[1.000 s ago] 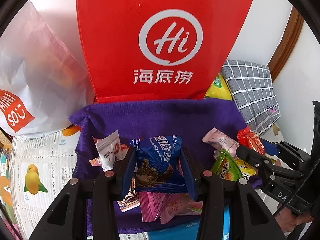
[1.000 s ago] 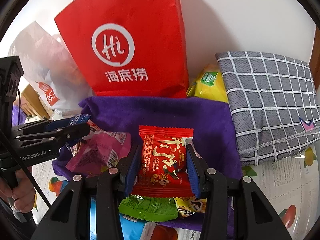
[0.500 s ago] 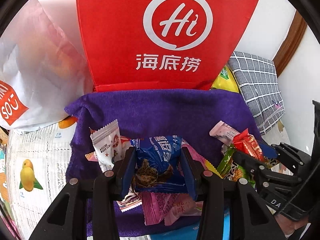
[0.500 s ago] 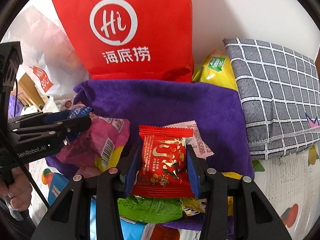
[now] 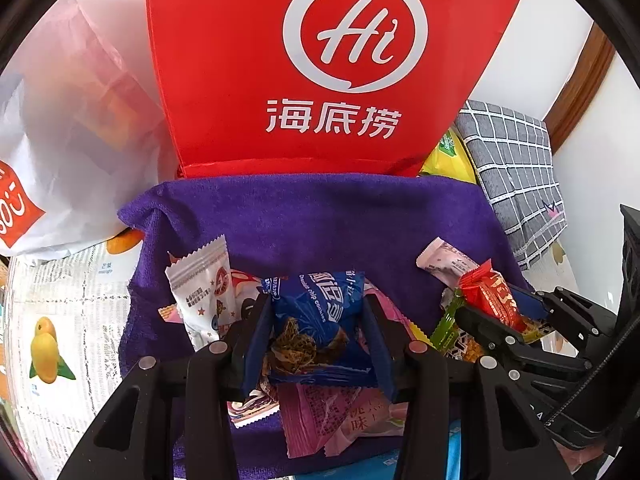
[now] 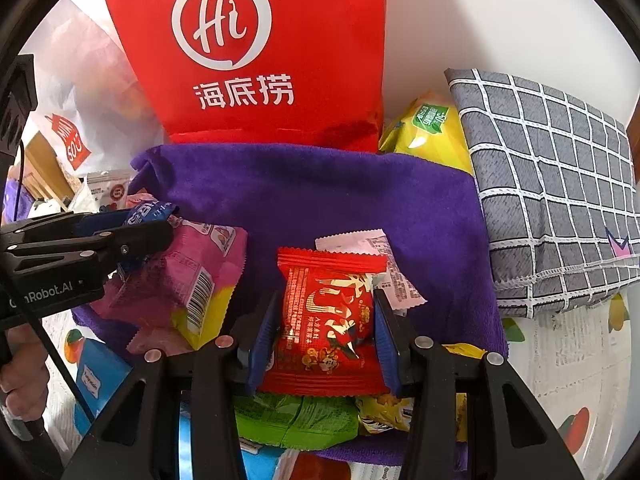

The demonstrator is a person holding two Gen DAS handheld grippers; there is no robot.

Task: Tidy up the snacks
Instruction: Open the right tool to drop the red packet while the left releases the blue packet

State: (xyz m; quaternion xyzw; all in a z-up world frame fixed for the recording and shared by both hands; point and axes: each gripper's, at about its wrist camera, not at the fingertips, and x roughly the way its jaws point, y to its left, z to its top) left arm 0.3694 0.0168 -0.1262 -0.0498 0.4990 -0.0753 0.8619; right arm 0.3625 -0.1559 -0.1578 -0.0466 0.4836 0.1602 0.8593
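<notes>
White wall and newsprint-covered tabletop (image 5: 68, 288) frame my work area, with a purple towel (image 5: 320, 220) spread in front of the red paper bag (image 5: 328, 72). My left gripper (image 5: 318, 340) has its jaws clamped on the blue cookie packet (image 5: 320, 320); my right gripper (image 6: 324, 332) has its jaws clamped on the red snack packet (image 6: 326, 320). Over the last second the bag has grown larger and climbed in both views, so I have carried both packets forward, above the loose pile. I judge both are now in transit toward the bag rather than being sorted on the towel. Left behind on the towel are a white star-printed packet (image 5: 202, 284), a pink packet (image 6: 180, 280) and a green packet (image 6: 296, 420). A grey checked cushion (image 6: 552, 188) flanks the towel on the right.
</notes>
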